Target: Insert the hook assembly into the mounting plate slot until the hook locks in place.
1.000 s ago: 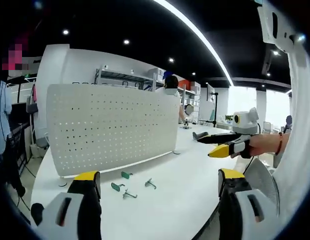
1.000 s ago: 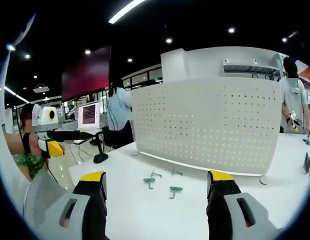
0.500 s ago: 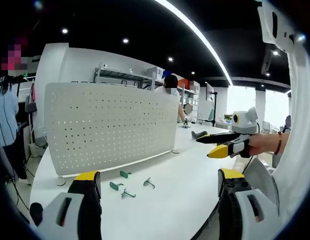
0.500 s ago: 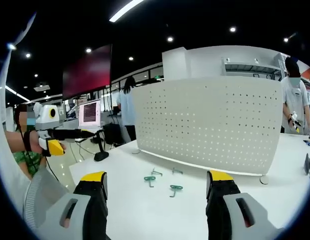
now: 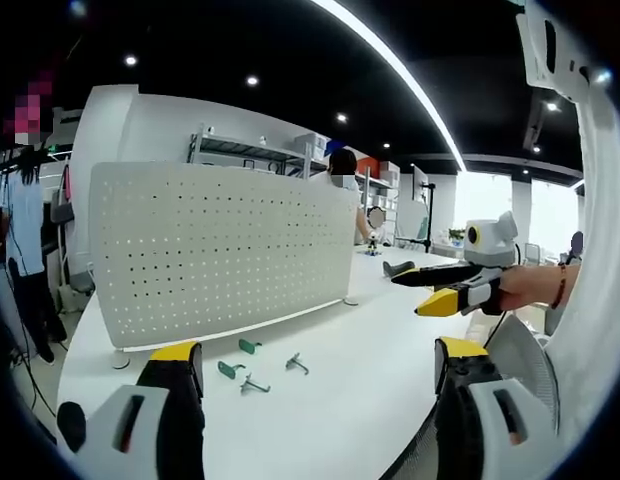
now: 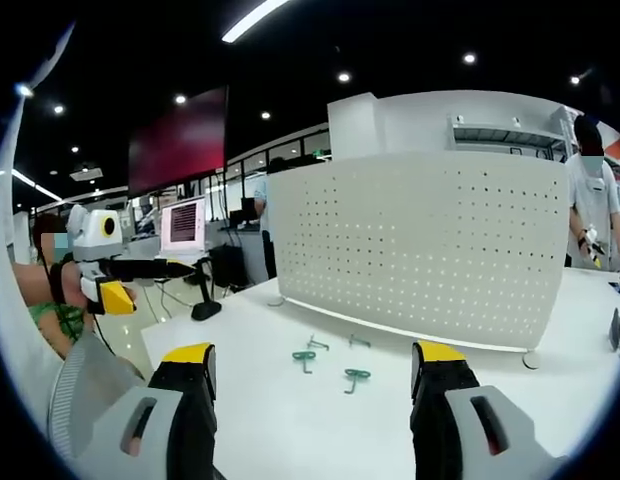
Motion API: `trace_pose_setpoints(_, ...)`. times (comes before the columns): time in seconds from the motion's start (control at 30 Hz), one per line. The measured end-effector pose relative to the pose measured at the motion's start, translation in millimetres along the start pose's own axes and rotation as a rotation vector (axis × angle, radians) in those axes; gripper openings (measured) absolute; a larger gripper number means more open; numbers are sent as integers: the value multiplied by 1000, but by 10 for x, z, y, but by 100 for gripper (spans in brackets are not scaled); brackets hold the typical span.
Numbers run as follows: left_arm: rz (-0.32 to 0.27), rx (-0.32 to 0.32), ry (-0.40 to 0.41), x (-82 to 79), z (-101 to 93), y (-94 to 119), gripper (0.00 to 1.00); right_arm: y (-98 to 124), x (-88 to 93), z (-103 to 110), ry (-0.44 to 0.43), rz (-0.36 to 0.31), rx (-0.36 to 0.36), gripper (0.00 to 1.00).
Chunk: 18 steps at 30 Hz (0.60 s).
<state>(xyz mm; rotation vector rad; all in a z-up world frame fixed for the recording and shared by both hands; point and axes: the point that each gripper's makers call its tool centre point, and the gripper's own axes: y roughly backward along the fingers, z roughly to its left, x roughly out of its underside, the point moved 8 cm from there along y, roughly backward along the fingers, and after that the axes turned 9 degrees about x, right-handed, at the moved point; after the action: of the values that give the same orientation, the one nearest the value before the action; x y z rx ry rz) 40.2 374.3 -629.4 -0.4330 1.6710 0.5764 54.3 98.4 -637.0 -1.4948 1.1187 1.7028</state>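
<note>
Green metal hooks (image 5: 238, 371) lie loose on the white worktop (image 5: 350, 370) just before the upright white perforated mounting plate (image 5: 220, 250) in the left gripper view, beyond the left tool (image 5: 315, 365), whose jaws stand spread and empty. In the right gripper view the right tool (image 6: 312, 370) is likewise spread over the same hooks (image 6: 330, 362). I'd pinch one hook by its shank, prongs facing the plate (image 6: 430, 245).

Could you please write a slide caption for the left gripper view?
Open left claw faces hooks lying before the upright pegboard.
</note>
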Motion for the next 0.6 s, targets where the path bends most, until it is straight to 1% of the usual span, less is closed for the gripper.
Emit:
trace_pose_setpoints(0.33,19,7,7,48,-20,-19,98,15,30,22,-6,10,-6,80)
trace_pose_setpoints(0.47,20,7,5,38,-23,-21,97,14,36,25,-7,13,-10,79)
trace_pose_setpoints(0.6,35,3,4,50,-4,-22,96,11,53,37,-14,21,-19,79)
